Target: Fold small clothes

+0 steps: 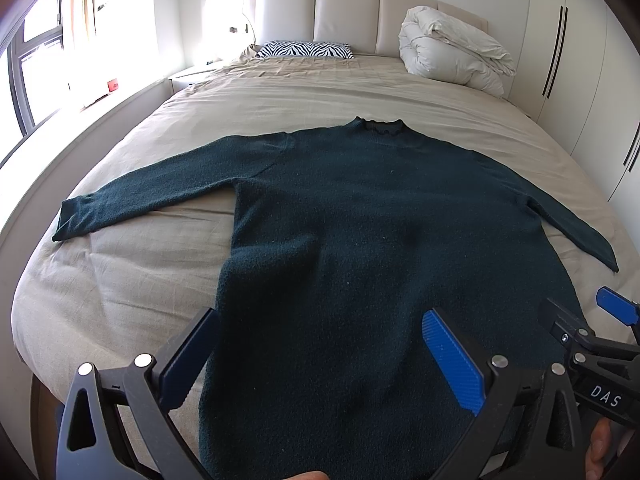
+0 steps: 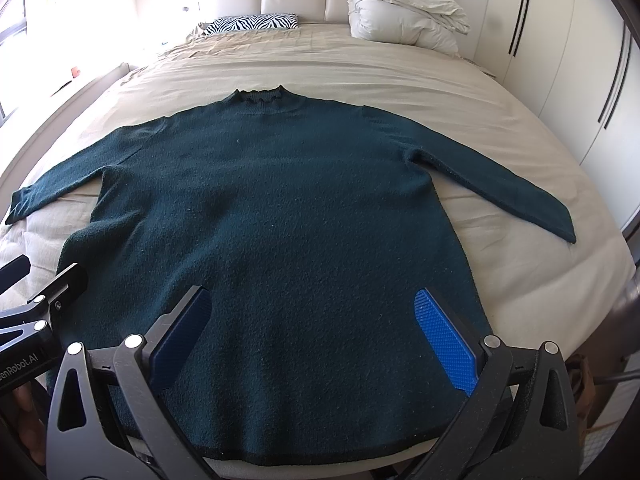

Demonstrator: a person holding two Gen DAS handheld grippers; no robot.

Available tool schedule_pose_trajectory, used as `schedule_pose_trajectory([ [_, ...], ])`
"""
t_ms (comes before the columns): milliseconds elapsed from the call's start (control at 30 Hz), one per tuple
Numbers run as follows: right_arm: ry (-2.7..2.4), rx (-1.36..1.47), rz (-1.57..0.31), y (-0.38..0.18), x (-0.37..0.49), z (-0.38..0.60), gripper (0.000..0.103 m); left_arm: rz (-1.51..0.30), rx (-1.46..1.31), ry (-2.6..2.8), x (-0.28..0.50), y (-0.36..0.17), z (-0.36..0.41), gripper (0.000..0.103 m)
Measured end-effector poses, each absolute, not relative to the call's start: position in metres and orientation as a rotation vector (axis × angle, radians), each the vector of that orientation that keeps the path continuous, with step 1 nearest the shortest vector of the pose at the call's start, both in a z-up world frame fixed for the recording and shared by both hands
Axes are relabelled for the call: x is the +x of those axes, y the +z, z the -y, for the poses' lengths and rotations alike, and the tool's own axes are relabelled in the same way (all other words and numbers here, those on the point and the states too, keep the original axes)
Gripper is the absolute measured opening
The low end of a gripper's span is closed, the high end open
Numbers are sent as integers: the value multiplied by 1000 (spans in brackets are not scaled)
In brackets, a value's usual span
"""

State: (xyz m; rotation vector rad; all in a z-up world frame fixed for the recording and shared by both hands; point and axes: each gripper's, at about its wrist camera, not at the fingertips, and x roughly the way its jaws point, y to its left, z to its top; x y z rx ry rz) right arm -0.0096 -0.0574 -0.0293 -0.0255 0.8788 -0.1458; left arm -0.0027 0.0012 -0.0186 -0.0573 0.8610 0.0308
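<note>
The left gripper has its blue-padded fingers spread wide, poised over the lower left part of a dark green sweater with nothing held between them; whether the tips touch the knit cannot be told. The right gripper is likewise splayed wide, its fingers framing the lower middle of the sweater just above the hem, gripping nothing. The sweater lies flat, front up, on a bed covered by a beige sheet, its collar toward the headboard and both sleeves stretched out and angled down to each side. At the head of the bed sit a zebra-print pillow and a bundled white duvet. The left wrist view shows the left sleeve to its cuff, a bright window with a curtain, and the right gripper's blue tip at the right edge. The right wrist view shows the whole hem, the right sleeve to its cuff, white wardrobe doors, and part of the left gripper's dark body at the left edge
</note>
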Motion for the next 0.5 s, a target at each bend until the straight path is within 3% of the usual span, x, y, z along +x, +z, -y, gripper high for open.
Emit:
schedule_pose_trajectory([
  [500,-142,-20,-890,-32,-9,58,103,-875,-65,27,-4,-26,-1,103],
])
